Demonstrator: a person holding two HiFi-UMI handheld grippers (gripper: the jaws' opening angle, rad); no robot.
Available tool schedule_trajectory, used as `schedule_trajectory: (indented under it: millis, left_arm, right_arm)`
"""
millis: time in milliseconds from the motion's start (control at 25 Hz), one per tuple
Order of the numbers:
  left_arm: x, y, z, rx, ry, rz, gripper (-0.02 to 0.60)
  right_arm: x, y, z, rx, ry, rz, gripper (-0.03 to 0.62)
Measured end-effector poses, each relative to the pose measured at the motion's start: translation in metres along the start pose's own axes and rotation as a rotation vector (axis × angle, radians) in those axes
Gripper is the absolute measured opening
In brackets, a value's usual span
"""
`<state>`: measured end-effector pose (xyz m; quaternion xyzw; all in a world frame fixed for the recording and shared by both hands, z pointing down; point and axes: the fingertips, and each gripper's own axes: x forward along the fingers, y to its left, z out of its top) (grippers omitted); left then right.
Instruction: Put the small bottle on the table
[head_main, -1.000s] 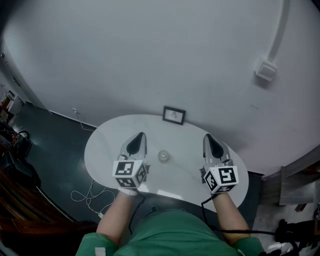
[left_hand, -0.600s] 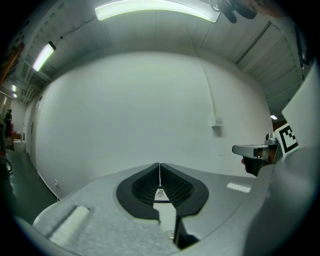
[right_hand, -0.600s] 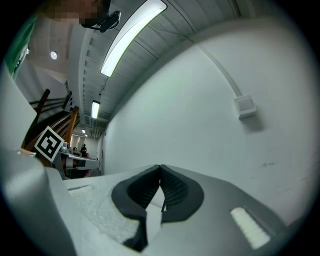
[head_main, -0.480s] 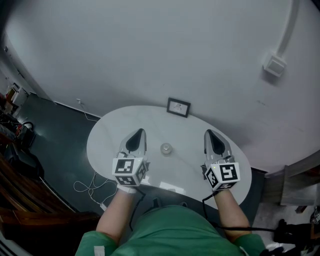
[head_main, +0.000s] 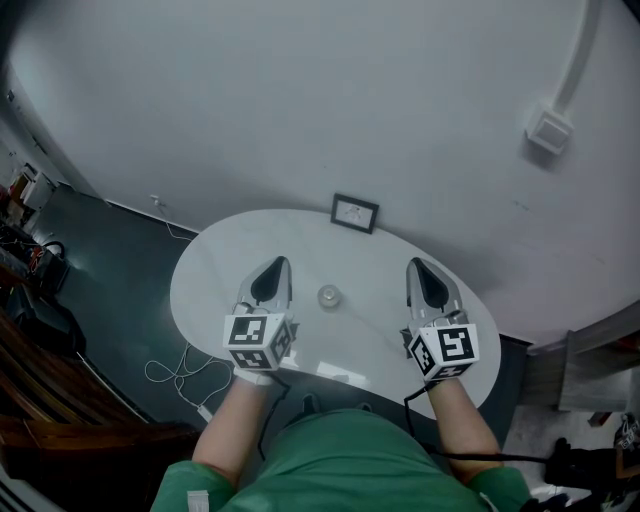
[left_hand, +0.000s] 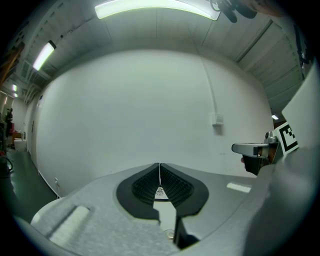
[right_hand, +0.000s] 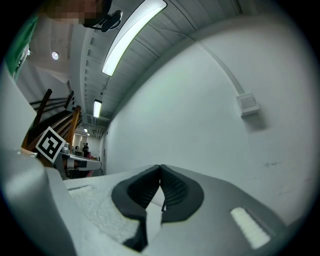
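You hold the left gripper (head_main: 277, 273) and right gripper (head_main: 419, 274) closed on nothing, flanking the small bottle (head_main: 328, 296), which stands free mid-table (head_main: 352, 252), well in from every edge, so the placing looks done.

The oval table (head_main: 208, 278) is glossy white; the small bottle (head_main: 328, 296) on it looks pale, perhaps clear. The far picture frame (head_main: 354, 213) is black. Left gripper (head_main: 277, 263) and right gripper (head_main: 414, 264) are grey with black ribbed pads (left_hand: 142, 186) and black-and-white marker cubes (head_main: 256, 342). Near shirt (head_main: 340, 465) green; left floor (head_main: 110, 270) dark teal.
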<state>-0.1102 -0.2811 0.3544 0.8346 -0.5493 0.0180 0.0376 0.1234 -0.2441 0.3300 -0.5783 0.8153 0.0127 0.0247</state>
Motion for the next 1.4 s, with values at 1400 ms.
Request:
schedule_trajectory:
  millis: [1400]
  left_arm:
    - [0.005,0.019,-0.019,-0.013,0.026,-0.044,0.013]
  right_arm:
    - [0.01,0.022,-0.005,-0.013,0.011,-0.03,0.002]
